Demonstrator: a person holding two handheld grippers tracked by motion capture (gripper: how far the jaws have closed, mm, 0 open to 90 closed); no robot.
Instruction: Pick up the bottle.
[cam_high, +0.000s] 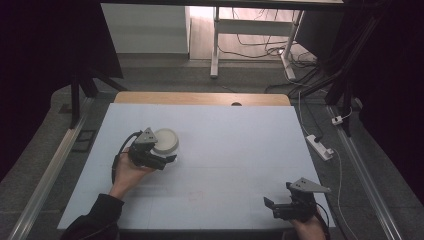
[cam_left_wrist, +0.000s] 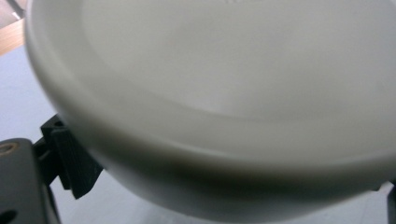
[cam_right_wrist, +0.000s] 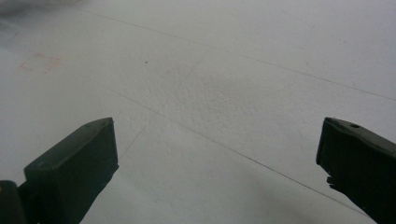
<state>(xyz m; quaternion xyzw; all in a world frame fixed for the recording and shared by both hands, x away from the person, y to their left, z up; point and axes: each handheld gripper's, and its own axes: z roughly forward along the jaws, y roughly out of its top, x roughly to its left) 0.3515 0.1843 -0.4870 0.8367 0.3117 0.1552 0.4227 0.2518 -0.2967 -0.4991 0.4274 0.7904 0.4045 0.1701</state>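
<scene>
A round white bowl (cam_high: 166, 140) sits on the white table top (cam_high: 225, 145), left of the middle. My left gripper (cam_high: 166, 159) is right against the bowl's near side, held by a hand with a dark sleeve. In the left gripper view the bowl (cam_left_wrist: 224, 93) looms very close, with one black jaw at the lower left and the other just at the right edge, standing wide apart either side of it. My right gripper (cam_high: 278, 198) rests low at the table's front right, open, with bare table between its fingers (cam_right_wrist: 74, 163).
A wooden strip (cam_high: 200, 98) runs along the table's far edge. Faint red marks (cam_high: 195, 195) lie near the front middle. Beyond the table stand white desk legs (cam_high: 215, 50) and cables; a power strip (cam_high: 320, 146) lies on the floor at the right.
</scene>
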